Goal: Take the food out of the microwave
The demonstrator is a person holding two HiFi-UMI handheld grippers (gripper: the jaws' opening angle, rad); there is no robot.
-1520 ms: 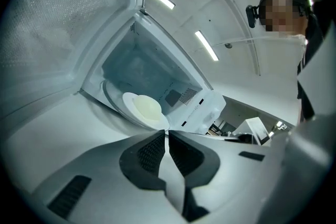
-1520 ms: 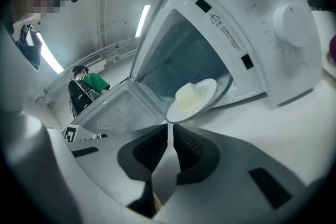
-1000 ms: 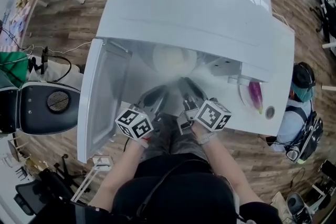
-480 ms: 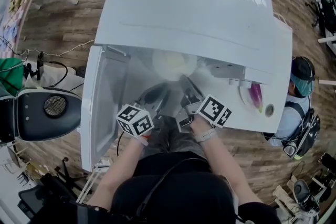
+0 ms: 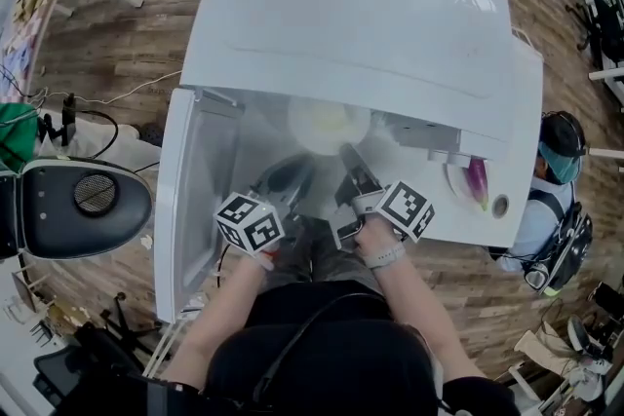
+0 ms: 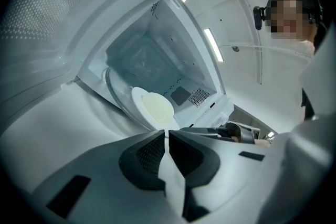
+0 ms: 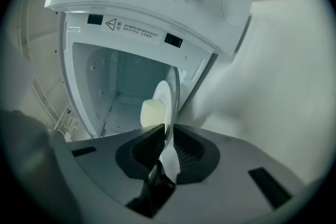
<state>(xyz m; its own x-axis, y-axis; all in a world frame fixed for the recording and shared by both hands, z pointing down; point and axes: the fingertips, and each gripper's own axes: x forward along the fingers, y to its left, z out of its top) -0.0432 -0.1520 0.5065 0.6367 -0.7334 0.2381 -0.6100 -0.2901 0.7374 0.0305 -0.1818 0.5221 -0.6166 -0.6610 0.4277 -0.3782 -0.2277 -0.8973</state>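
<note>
Left gripper (image 6: 167, 139) pressed together, empty, at the microwave mouth. Right gripper (image 7: 169, 139) pinches the rim of the plate (image 7: 164, 96). Pale food (image 7: 152, 112) on it, inside the open microwave (image 5: 361, 15), door (image 5: 185, 200) swung left.

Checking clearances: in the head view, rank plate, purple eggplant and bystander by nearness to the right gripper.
1. plate, in the microwave, gripped by the right gripper.
2. purple eggplant, to its right.
3. bystander, far right edge.
</note>
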